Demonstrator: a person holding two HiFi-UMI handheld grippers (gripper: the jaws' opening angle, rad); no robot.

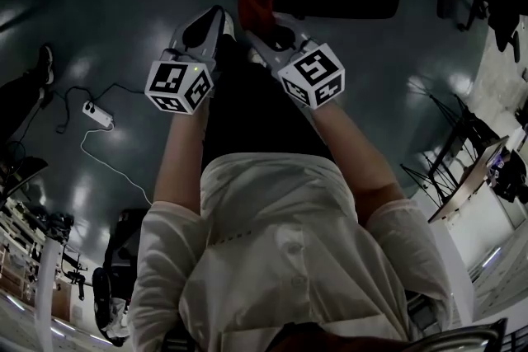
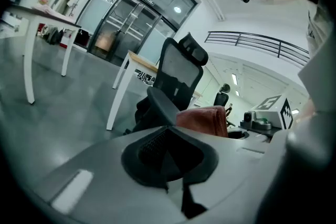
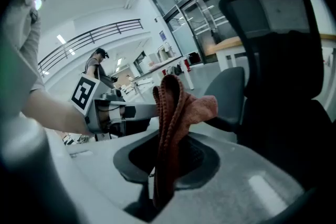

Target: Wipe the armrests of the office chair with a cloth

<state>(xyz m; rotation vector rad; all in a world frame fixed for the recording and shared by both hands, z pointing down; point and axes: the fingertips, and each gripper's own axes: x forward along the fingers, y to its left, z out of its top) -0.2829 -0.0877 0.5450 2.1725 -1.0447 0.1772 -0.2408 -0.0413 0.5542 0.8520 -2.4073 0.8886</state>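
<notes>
Right gripper [image 3: 164,165]: the jaws are clamped on the red cloth [image 3: 170,113]. The cloth stands upright out of them at frame centre, long axis vertical, its top folded over toward the right and its lower end hidden between the jaws. Left gripper [image 2: 169,157]: the jaws are drawn together with nothing between them, and it is held just beside the right one. Beyond the cloth, right of centre, is the grey armrest [image 3: 231,89] of the office chair [image 3: 286,55]; contact between cloth and armrest cannot be determined, and the chair's lower part is dark and hard to make out.
</notes>
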